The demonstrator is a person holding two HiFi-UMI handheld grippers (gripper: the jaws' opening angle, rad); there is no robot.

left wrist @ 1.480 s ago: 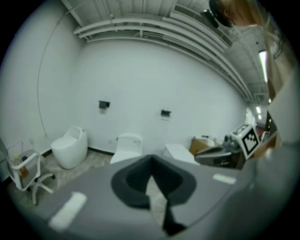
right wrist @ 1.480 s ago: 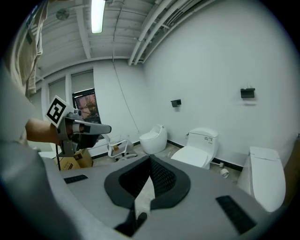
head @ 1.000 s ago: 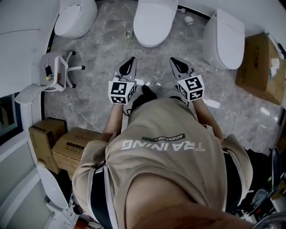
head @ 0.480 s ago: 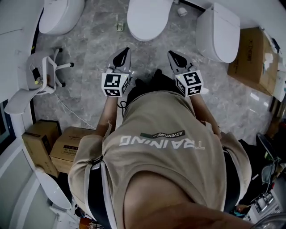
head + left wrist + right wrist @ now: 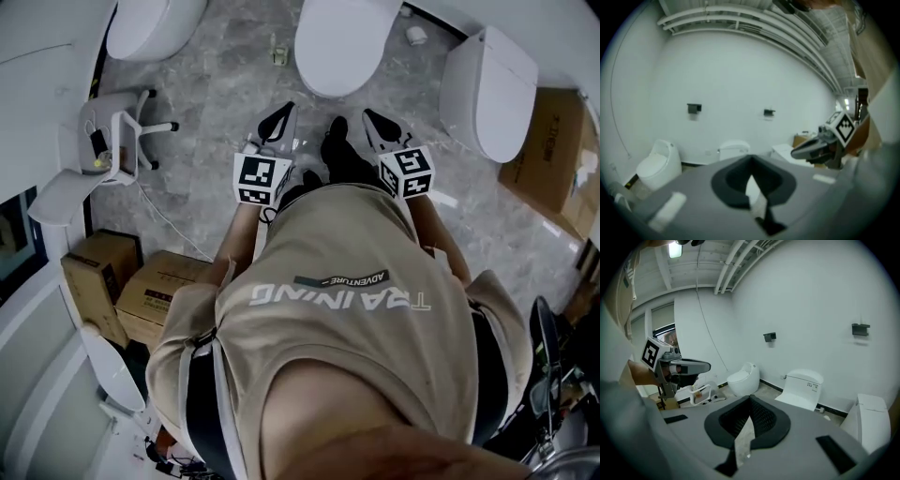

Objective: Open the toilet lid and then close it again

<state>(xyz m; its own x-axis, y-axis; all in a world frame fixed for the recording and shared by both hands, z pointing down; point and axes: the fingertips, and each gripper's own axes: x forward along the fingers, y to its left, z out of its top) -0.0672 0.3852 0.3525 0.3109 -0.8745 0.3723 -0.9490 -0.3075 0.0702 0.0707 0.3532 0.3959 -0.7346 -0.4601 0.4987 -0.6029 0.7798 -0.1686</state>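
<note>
The grey stone floor [image 5: 216, 84] has 3 white toilets [image 5: 487, 89] by the wall. The middle toilet [image 5: 345, 56] (its lid [image 5: 349, 28] is down) stands just ahead of the left gripper [image 5: 285, 112] and right gripper [image 5: 372, 120], both shut tight, holding nothing.

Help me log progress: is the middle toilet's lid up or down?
Down. The middle toilet's lid lies flat, a smooth unbroken white oval from above, no bowl opening visible.

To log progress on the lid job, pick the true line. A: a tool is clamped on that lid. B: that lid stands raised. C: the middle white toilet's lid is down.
C: the smooth white oval lid lies flat and closed, with the left tool and right tool short of it, both shut.
</note>
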